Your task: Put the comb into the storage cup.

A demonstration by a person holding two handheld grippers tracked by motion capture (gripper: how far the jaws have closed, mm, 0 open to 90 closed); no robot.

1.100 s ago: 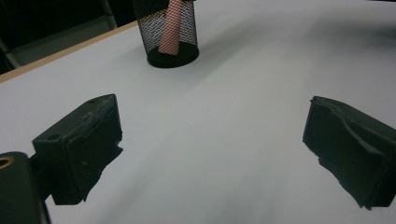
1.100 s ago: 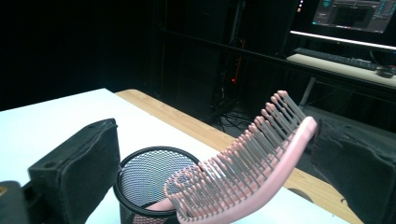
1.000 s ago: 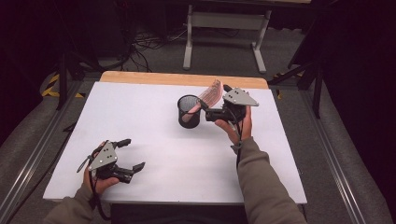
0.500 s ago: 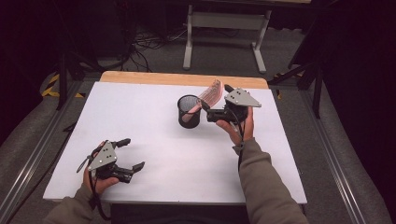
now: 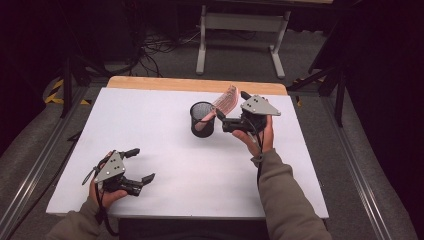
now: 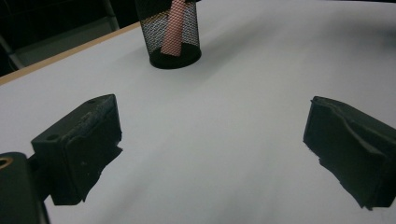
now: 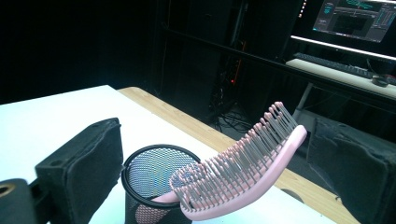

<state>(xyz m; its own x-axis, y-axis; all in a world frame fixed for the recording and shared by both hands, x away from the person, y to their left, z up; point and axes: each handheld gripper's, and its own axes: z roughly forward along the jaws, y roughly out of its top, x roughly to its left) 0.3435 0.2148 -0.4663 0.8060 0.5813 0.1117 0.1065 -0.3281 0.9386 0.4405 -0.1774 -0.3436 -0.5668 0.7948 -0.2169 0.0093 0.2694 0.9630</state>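
Pink brush (image 7: 243,172) handle-down in mesh cup (image 5: 202,118). Right gripper (image 5: 226,120) fingers wide apart around brush head, gripping nothing; back away at 3 o'clock, avoid tipping cup. Left gripper (image 5: 141,165) fingers wide apart, empty, resting on surface (image 5: 165,150).

Lab / recording rig, not a home. White tabletop (image 5: 190,175) with a bare wooden edge on its far side, dark surroundings all round it. Behind the tabletop: loose cables (image 5: 160,47) on grey floor and a metal stand frame (image 5: 240,30). Rails (image 5: 35,170) run along both sides of the tabletop. Beyond its far edge, a lit monitor (image 7: 357,18) with a keyboard (image 7: 331,61) on a desk.
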